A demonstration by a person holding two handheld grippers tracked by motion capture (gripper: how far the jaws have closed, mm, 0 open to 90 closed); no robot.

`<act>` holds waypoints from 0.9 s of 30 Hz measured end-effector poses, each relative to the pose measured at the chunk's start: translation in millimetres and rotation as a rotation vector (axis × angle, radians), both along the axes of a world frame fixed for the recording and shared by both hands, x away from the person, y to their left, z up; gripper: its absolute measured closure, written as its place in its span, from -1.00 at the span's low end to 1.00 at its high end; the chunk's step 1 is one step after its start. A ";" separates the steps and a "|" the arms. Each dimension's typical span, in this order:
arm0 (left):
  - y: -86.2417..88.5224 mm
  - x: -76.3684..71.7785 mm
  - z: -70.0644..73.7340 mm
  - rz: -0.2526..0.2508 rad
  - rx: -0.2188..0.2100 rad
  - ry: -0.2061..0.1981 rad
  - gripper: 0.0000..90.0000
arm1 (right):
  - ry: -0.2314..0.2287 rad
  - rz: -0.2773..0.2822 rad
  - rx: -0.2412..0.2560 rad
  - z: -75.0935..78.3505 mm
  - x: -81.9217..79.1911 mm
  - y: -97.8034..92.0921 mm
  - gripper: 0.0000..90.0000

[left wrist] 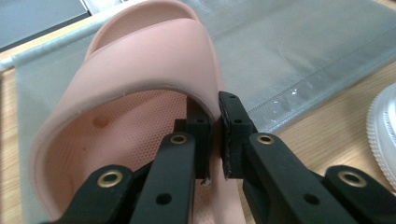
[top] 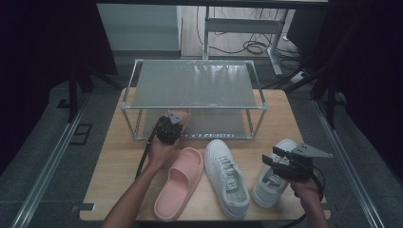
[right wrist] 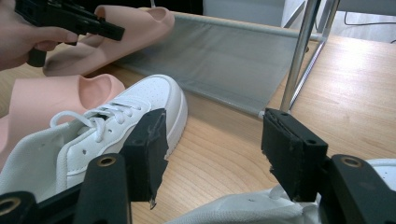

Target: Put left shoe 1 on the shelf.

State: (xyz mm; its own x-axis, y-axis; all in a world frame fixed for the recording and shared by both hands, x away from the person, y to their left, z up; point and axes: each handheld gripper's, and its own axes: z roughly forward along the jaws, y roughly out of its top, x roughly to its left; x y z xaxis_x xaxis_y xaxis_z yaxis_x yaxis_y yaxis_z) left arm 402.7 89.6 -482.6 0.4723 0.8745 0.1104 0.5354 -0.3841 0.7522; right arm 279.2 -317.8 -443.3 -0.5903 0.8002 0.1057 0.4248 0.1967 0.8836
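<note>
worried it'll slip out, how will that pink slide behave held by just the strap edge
The pink slide looks like soft moulded foam, so probably light and unlikely to strain the left gripper. Its strap edge is pinched between shut jaws and may flex. Its surface looks matte, so slipping seems unlikely, though it may swing while hanging over the rack's lower shelf.
</note>
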 end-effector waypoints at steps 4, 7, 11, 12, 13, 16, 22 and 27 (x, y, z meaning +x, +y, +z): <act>-5.0 5.0 -2.7 0.009 -0.002 0.004 0.87 | -0.002 0.000 -0.001 0.2 0.0 -0.6 -0.08; -7.2 9.5 -5.1 0.008 0.002 0.005 0.87 | 0.001 0.001 0.000 -0.3 0.2 0.0 -0.08; -7.9 15.6 -12.7 0.022 0.026 0.026 0.81 | 0.001 0.003 -0.004 -0.8 0.4 0.4 -0.08; -7.5 16.7 -14.6 0.024 0.024 0.031 0.77 | 0.001 0.002 -0.002 -0.8 0.4 0.6 -0.08; -7.3 16.5 -15.4 0.028 0.029 0.026 0.73 | 0.000 0.003 -0.003 -0.7 0.3 0.4 -0.08; -6.3 11.2 -12.1 0.033 0.006 0.021 0.43 | 0.000 0.000 0.001 -0.2 0.0 -0.5 -0.08; 1.2 -3.1 -5.4 0.003 -0.012 0.079 0.23 | 0.000 0.001 0.000 -0.2 -0.1 0.1 -0.08; 12.6 -20.9 0.8 -0.014 -0.040 0.061 0.18 | -0.001 0.003 -0.004 -0.2 -0.2 0.9 -0.08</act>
State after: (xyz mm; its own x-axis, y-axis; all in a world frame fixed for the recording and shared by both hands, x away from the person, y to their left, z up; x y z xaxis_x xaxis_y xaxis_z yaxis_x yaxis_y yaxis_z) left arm 381.8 102.2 -481.8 0.4894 0.8709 0.0458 0.5756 -0.3620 0.7333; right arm 279.1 -316.8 -443.5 -0.5928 0.7989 0.1023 0.4235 0.2011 0.8833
